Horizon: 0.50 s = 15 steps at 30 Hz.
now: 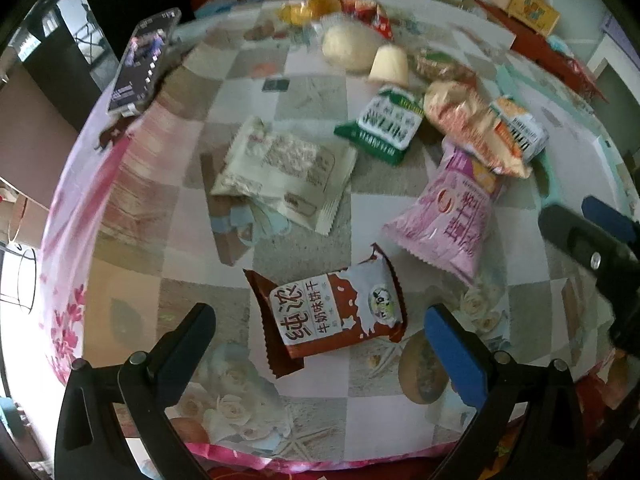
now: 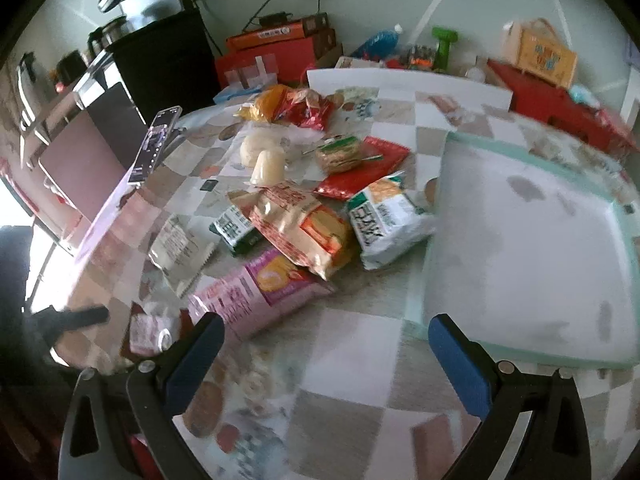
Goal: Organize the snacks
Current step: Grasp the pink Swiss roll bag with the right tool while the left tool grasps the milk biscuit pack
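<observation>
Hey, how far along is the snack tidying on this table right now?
Nothing looks sorted: the tray holds no snacks. Neither gripper holds anything; the left gripper, open, hangs over the brown biscuit packet, and the right gripper is open too. The pink packet and the rest remain loose.

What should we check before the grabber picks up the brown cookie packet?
1. Left gripper open: ok, jaws wide apart.
2. Brown cookie packet between its fingers: ok, lying flat and lined up.
3. Nothing on top of the packet: ok; the pink bag lies apart.
4. Tray has room: ok, it looks bare.
5. Right gripper out of the way: ok, open and holding nothing.
6. Packet sealed: cannot tell.
</observation>
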Tool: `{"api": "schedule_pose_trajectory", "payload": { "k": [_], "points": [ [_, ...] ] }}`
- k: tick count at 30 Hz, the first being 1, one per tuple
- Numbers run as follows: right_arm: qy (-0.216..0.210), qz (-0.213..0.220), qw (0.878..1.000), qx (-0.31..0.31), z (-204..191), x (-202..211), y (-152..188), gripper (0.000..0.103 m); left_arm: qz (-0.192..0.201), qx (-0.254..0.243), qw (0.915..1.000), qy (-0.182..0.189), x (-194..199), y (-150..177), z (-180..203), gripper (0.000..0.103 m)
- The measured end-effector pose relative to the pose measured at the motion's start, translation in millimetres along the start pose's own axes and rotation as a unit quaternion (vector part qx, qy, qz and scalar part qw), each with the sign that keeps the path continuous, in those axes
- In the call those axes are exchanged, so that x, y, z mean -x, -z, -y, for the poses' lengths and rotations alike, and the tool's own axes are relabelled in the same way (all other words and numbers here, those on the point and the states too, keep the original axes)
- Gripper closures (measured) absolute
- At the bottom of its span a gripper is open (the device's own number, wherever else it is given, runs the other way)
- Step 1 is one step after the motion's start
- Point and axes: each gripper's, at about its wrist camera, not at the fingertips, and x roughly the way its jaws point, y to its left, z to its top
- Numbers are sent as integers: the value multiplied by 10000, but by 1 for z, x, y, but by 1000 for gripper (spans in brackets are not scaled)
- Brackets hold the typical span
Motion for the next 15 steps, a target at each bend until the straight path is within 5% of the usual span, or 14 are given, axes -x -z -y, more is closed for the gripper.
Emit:
{"api": "schedule_pose_trajectory", "payload": {
  "k": [15],
  "points": [
    [-149, -798, 9958, -422, -24, -68, -25, 0, -286, 271, 9992, 87, -28, -6, -15, 0]
  ]
}}
